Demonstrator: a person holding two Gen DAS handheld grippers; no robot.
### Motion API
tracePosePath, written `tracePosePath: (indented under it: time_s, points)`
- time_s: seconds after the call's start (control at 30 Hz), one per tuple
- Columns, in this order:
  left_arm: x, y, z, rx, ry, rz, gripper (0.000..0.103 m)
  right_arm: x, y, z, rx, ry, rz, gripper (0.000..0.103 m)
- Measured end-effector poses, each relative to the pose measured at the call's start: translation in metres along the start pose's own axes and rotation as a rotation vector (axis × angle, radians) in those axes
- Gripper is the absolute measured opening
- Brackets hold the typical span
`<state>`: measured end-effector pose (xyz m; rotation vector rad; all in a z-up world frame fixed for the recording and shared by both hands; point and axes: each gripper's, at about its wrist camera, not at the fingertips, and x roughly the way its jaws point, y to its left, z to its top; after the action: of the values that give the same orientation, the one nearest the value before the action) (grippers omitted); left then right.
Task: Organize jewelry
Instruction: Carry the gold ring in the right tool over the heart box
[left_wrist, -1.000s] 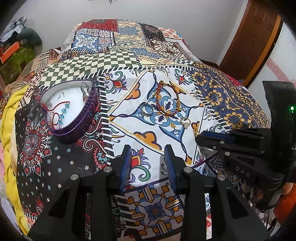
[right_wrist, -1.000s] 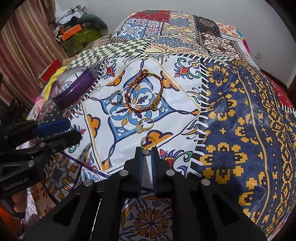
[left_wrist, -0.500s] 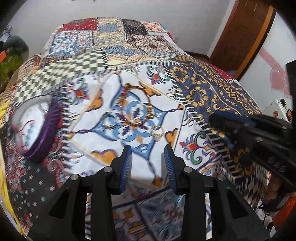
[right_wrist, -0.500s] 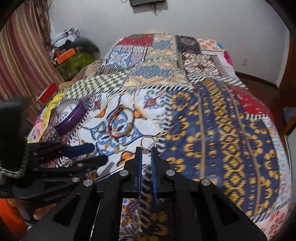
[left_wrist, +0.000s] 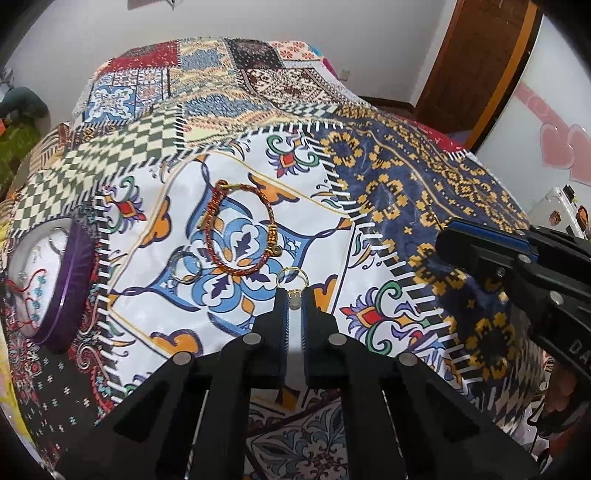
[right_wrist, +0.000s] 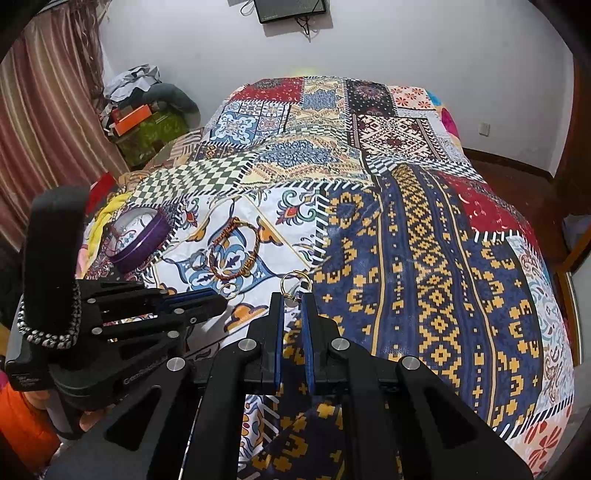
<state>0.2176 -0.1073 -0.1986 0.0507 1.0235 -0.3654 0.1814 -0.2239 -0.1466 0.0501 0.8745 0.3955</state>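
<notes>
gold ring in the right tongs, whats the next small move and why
Probably swing the right tongs left toward the purple tin: they already pinch the gold ring, and the tin lies open with other pieces inside. Pass above the left tongs, which seem to pinch a second ring.

My left wrist camera is looking down close on the bedspread (left_wrist: 229, 236); my right is viewing higher, both sharing it.

Bare quilt (right_wrist: 424, 295) right of bracelet (right_wrist: 233, 255)
</notes>
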Motion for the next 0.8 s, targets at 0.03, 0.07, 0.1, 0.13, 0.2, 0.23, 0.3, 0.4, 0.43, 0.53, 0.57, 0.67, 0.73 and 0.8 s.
tracePosePath:
  time_s: [0.03,0.07,0.1,0.13,0.2,0.23,0.3,0.4,0.43,0.53,0.57,0.67,0.73,0.8]
  points:
    - [-0.003,0.001,0.0,-0.004,-0.006,0.002,0.005,-0.001,0.001,0.001,-0.001,-0.003,0.0,0.008]
    - [-0.008,0.003,0.001,-0.01,-0.016,0.007,0.005,-0.002,0.003,0.003,-0.003,-0.007,0.002,0.008]
    - [-0.011,0.004,0.001,-0.012,-0.023,0.011,0.005,-0.003,0.004,0.004,-0.005,-0.011,0.003,0.008]
    - [-0.017,0.007,0.001,-0.017,-0.036,0.015,0.005,-0.004,0.007,0.006,-0.008,-0.016,0.003,0.008]
    - [-0.027,0.009,0.002,-0.027,-0.057,0.019,0.005,-0.005,0.01,0.009,-0.012,-0.024,0.005,0.008]
    - [-0.032,0.01,0.002,-0.033,-0.068,0.021,0.005,-0.007,0.013,0.011,-0.015,-0.031,0.006,0.008]
    - [-0.044,0.015,0.003,-0.044,-0.096,0.029,0.005,-0.008,0.018,0.015,-0.02,-0.042,0.01,0.008]
    - [-0.062,0.023,0.003,-0.06,-0.136,0.038,0.005,-0.013,0.029,0.023,-0.035,-0.066,0.017,0.008]
    - [-0.069,0.027,0.003,-0.067,-0.151,0.042,0.005,-0.014,0.032,0.026,-0.041,-0.073,0.019,0.008]
    - [-0.087,0.037,0.003,-0.082,-0.195,0.062,0.005,-0.018,0.045,0.034,-0.064,-0.098,0.03,0.008]
    - [-0.095,0.041,0.002,-0.09,-0.213,0.072,0.005,-0.018,0.048,0.036,-0.07,-0.104,0.032,0.008]
    - [-0.114,0.054,0.002,-0.111,-0.254,0.097,0.005,-0.019,0.062,0.043,-0.093,-0.119,0.049,0.008]
    - [-0.124,0.062,0.0,-0.127,-0.276,0.11,0.005,-0.017,0.07,0.047,-0.108,-0.126,0.063,0.008]
    - [-0.136,0.072,-0.002,-0.144,-0.298,0.126,0.005,-0.016,0.079,0.051,-0.122,-0.134,0.08,0.008]
